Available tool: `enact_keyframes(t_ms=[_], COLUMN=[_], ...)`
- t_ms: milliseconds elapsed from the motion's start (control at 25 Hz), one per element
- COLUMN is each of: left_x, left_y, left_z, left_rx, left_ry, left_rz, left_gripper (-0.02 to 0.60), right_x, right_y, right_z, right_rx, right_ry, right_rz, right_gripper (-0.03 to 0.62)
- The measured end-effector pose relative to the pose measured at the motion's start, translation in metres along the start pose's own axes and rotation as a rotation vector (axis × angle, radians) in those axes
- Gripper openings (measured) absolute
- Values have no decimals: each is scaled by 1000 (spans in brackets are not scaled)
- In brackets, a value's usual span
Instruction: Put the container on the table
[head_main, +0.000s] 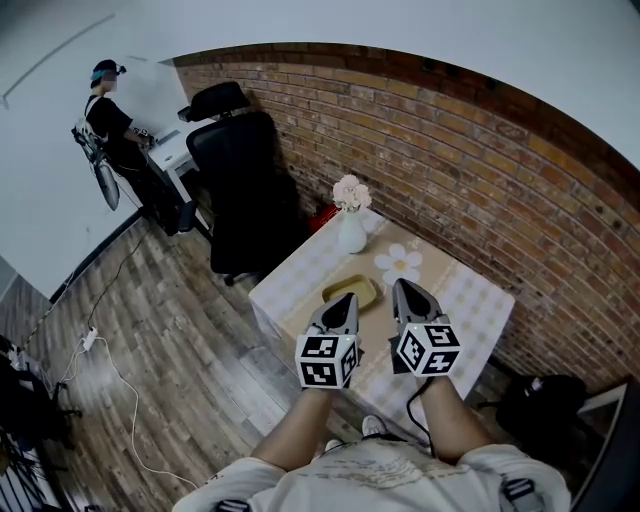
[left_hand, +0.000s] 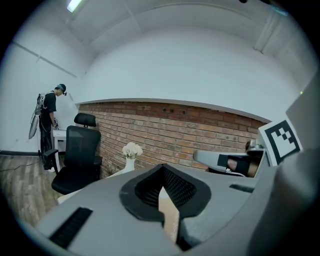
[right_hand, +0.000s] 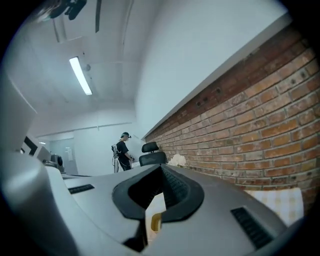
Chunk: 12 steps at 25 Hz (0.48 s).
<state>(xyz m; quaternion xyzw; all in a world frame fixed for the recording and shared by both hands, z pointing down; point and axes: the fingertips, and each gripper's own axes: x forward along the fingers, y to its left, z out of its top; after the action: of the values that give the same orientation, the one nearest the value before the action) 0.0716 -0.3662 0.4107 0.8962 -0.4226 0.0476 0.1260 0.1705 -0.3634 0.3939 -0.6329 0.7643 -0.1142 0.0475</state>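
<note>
On the checked table (head_main: 470, 300) the container (head_main: 352, 291) lies flat, near the vase (head_main: 351, 232) of flowers. We hold the left gripper (head_main: 344, 300) and the right gripper (head_main: 404, 288) above it, each with its jaws closed together on nothing. We judge that a careless dip or sweep could shove the container aside or topple the vase. The container looks shallow, yellow and oblong with rounded corners, partly hidden behind the left gripper.
</note>
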Motion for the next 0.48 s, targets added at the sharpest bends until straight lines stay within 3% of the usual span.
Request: enact_keyframes(t_ms=[480], left_x=[-17], left_y=[4], left_z=[1], left_rx=[20], left_ry=[-1], left_rz=[45], left_gripper=[5], right_x=[-14], right_y=[19], right_z=[-17], right_rx=[-35], right_ry=[24], right_rz=[73], right_gripper=[2])
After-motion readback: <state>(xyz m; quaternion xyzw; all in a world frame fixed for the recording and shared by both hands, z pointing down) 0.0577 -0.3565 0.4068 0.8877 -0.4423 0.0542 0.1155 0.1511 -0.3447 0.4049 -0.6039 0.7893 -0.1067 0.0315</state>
